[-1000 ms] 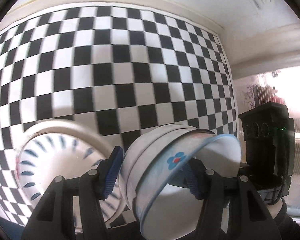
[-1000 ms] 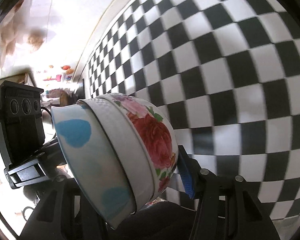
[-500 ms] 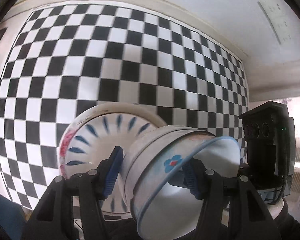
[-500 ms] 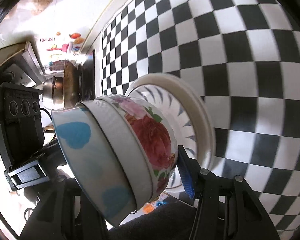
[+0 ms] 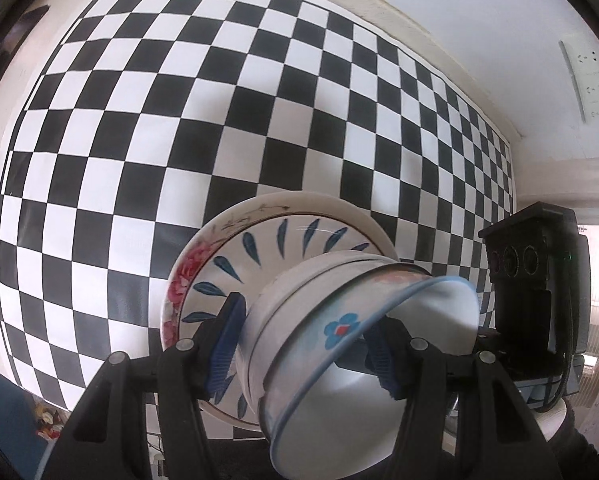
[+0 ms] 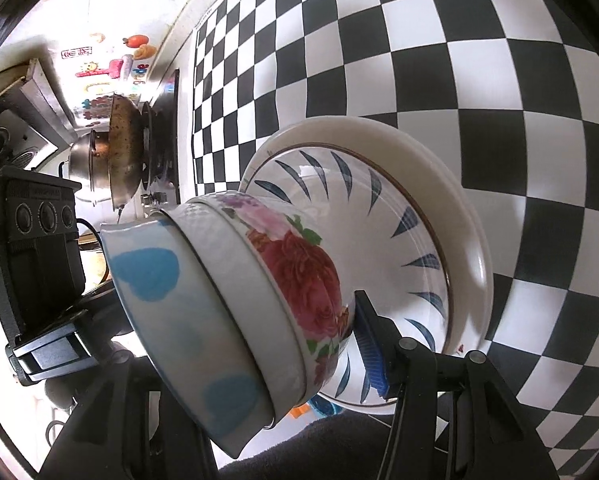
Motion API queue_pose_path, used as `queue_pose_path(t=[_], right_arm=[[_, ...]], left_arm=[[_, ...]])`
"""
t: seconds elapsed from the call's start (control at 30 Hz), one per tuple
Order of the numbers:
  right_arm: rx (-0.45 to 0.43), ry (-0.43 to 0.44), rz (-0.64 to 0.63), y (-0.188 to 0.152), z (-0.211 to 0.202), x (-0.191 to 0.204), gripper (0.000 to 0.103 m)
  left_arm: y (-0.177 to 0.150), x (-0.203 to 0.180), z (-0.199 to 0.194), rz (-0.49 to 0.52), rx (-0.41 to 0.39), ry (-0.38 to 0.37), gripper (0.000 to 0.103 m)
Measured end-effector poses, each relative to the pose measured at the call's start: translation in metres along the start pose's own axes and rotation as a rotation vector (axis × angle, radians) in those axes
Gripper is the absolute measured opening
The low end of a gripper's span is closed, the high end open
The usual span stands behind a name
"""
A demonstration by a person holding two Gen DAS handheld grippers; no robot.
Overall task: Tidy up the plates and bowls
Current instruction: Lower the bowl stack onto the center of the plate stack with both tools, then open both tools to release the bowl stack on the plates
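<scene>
A stack of nested bowls is held between both grippers, tilted on its side. The outer bowl carries red roses; the inner one has blue flowers and a blue rim. My left gripper is shut on the stack from one side, my right gripper from the other. Just beyond the stack is a pile of plates on the checkered table; the top plate has dark blue leaf strokes. The bowls' base hangs close over that plate; I cannot tell if it touches.
The black-and-white checkered cloth covers the table up to a white wall with a socket strip. In the right wrist view a stove with a wok and a steel pot stands at the table's far end.
Both grippers have carried the bowl stack toward the plate pile. The plates have come from the frame's edge to directly behind the bowls.
</scene>
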State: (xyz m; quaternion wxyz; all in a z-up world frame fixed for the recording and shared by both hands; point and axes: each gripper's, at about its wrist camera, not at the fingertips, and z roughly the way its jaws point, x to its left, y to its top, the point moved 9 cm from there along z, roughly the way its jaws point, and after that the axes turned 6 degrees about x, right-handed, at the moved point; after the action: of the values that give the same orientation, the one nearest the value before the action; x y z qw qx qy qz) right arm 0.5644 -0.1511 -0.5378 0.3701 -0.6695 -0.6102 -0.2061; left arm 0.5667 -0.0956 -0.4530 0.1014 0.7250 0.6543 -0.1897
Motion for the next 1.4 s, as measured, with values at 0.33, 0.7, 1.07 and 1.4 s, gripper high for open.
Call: queue_pose_path(t=[0.33, 0.7, 1.07, 1.4], right_arm=[[0.031, -0.021, 0.051, 0.009, 0.021, -0.006, 0.055], [0.007, -0.15, 0.041, 0.013, 0.013, -0.004, 0.054], [-0.152, -0.359, -0.078, -0.003, -0.039, 0.023, 0.061], [-0.412, -0.61, -0.161, -0.051, -0.105, 0.051, 0.099]], left_arm=[[-0.004, 0.016, 0.014, -0.035, 0.034, -0.017, 0.055], [-0.006, 0.019, 0.002, -0.022, -0.001, 0.048, 0.055], [-0.026, 0.02, -0.041, 0.037, -0.153, 0.23, 0.057], [-0.053, 0.012, -0.097, 0.076, -0.372, 0.32, 0.097]])
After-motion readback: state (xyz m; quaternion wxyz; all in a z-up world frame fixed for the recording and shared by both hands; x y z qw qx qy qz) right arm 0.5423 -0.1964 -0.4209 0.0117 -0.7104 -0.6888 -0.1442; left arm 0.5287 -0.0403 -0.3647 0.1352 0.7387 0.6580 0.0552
